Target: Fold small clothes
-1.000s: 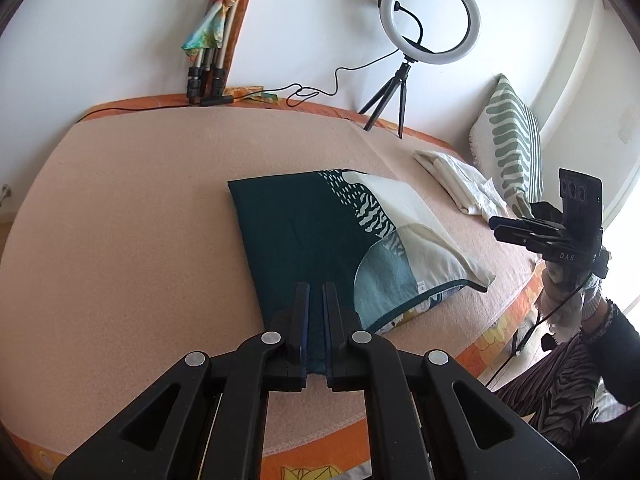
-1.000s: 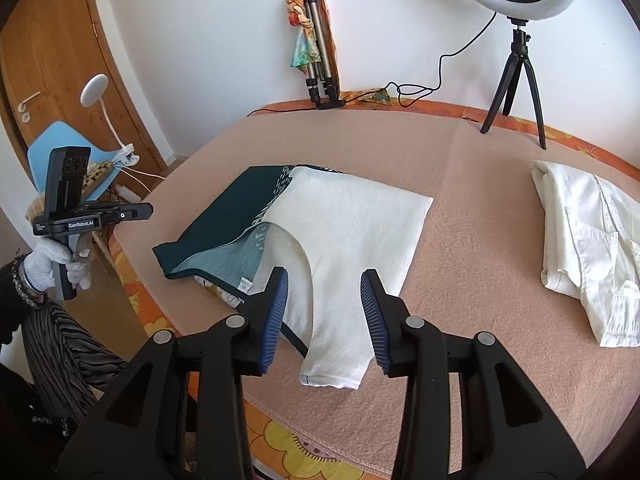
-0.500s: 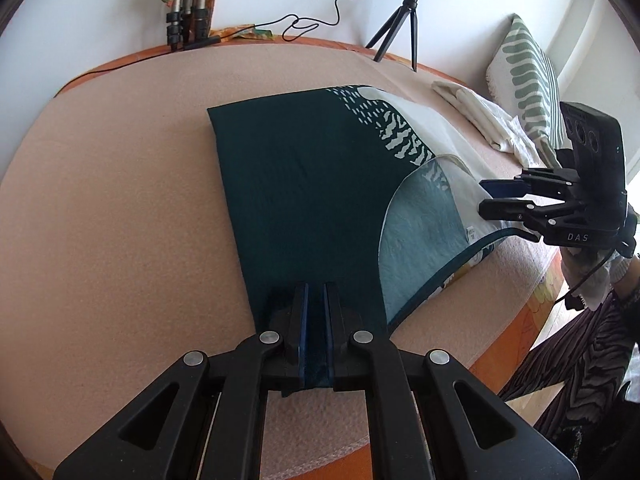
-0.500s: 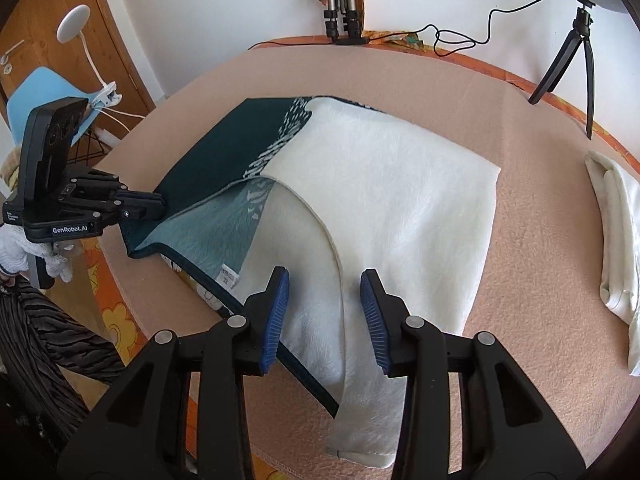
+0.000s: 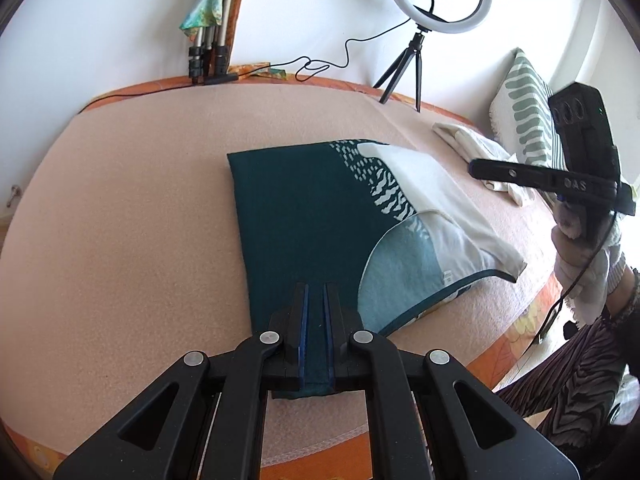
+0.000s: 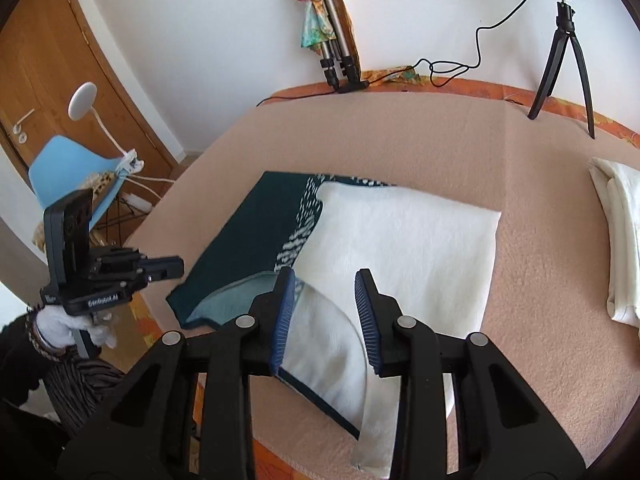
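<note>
Folded teal-and-white garment [image 5: 320, 220] lies near the blanket's [image 5: 120, 220] front edge; left gripper [image 5: 315, 320] stays clamped on its teal strap, while right gripper [image 6: 324, 316], jaws just narrowed yet apart, now straddles the white strap.

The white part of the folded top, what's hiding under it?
Under the white panel you see the same garment's dark green layer and a pale blue inside, on the pink blanket. Anything deeper is covered.

A folded teal-and-white garment [image 5: 316, 216] is seen spread on a peach blanket [image 5: 132, 208], its near dark strap clamped between the pads of the left gripper [image 5: 315, 320]. The right gripper [image 5: 532, 178] is held at the right edge by a white-gloved hand [image 5: 588, 268], clear of the cloth.
</note>
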The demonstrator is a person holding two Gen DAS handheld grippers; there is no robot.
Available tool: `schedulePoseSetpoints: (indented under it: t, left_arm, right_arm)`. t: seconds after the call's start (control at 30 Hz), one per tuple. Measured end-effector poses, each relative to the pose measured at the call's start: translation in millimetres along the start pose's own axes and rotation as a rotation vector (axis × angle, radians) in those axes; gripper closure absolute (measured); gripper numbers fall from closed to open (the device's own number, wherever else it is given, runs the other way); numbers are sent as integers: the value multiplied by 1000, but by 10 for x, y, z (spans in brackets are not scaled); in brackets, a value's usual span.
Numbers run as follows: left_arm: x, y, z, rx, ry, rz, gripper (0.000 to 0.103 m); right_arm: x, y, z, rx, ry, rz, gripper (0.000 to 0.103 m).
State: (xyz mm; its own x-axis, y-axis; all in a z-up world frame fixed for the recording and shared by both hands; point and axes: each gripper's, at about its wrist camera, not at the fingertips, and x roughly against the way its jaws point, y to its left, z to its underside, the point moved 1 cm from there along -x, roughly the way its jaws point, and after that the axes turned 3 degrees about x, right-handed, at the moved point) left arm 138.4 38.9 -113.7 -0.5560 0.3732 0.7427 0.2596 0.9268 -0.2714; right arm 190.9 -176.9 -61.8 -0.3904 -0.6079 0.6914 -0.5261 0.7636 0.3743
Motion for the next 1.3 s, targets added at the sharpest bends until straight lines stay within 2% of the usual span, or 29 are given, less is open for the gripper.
schedulePoseSetpoints:
  t: [0.07, 0.2, 0.27, 0.43, 0.9, 1.17, 1.23, 1.27, 1.3]
  left_arm:
    - [-18, -66, -35, -1, -1, 8, 98]
    - [-61, -98, -56, 9, 6, 13, 97]
    - [-82, -96, -35, 19, 4, 6, 94]
    - [-208, -77, 51, 15, 47, -34, 93]
    - [-250, -216, 39, -44, 61, -59, 93]
    - [-381, -154, 128, -65, 125, -59, 93]
    - [-357, -156, 159, -89, 115, -57, 93]
    - [-343, -155, 177, -100, 113, -57, 93]
    - [-325, -142, 202, -103, 109, -52, 93]
  right_arm:
    - [-114, -36, -178, -52, -19, -9, 86]
    - [-496, -68, -450, -99, 2, -27, 87]
    - [-700, -74, -509, -104, 35, -29, 87]
    - [-1044, -142, -528, -136, 95, -12, 87]
    - [-1206, -198, -524, -145, 116, -21, 87]
    - [-1324, -160, -497, -110, 140, -2, 87]
    - [-1342, -167, -491, -103, 144, 1, 87]
    - [-1344, -174, -489, -96, 143, 1, 87]
    - [-1339, -188, -491, -87, 141, 15, 94]
